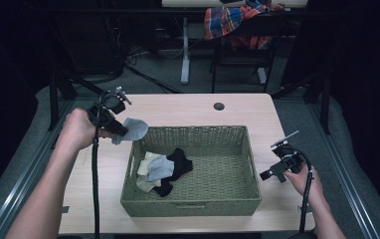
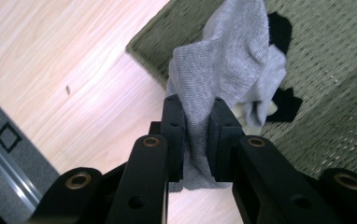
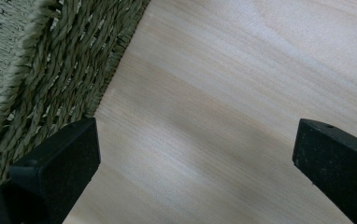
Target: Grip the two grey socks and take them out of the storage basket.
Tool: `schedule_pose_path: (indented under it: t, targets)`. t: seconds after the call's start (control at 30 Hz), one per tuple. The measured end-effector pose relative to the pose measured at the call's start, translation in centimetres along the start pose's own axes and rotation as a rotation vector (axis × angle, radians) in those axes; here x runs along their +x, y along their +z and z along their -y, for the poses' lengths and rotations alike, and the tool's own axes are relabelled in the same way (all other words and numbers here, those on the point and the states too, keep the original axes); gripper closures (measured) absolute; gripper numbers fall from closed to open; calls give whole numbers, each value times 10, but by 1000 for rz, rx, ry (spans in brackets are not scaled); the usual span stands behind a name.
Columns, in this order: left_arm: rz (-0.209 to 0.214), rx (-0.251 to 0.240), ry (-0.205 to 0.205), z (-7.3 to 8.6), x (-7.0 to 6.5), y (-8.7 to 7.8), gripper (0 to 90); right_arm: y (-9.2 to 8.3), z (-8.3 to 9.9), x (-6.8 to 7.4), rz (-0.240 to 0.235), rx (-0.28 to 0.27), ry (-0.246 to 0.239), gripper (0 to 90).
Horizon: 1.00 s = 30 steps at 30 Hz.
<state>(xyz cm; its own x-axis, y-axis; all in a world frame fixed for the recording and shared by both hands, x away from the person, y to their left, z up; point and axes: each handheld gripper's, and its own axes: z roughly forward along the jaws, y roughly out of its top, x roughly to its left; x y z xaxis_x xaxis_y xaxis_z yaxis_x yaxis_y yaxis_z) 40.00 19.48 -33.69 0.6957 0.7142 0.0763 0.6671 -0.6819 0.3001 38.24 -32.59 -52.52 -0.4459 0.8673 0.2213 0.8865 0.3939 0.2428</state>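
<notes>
A grey sock hangs clamped between the jaws of the left gripper, held above the rear-left corner of a woven basket, seemingly lifted out for sorting. The right gripper waits with jaws wide apart beside the basket; about 4 socks, grey, cream and black, remain heaped inside.

The high view is looking forward and down from the near side, taking in the whole table and the woven basket. The left gripper view is looking closely down over the basket's left corner. The right gripper view is pressing close to the basket's right wall and tabletop.
</notes>
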Motion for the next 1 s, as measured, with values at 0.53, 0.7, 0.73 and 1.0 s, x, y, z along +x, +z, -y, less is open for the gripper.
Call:
schedule_pose_path:
  t: [0.53,0.7,0.73,1.0]
  targets:
    - [-58,-2,-100,37,24,-12,798,0,1,2,12,-32,19,5]
    - [-84,8,-132,50,31,-9,798,-2,0,0,10,-6,-3,5]
    - [-90,13,-136,53,33,-8,798,-1,0,0,10,-10,0,5]
    - [-117,22,-195,69,43,7,798,-1,0,-1,14,-6,2,7]
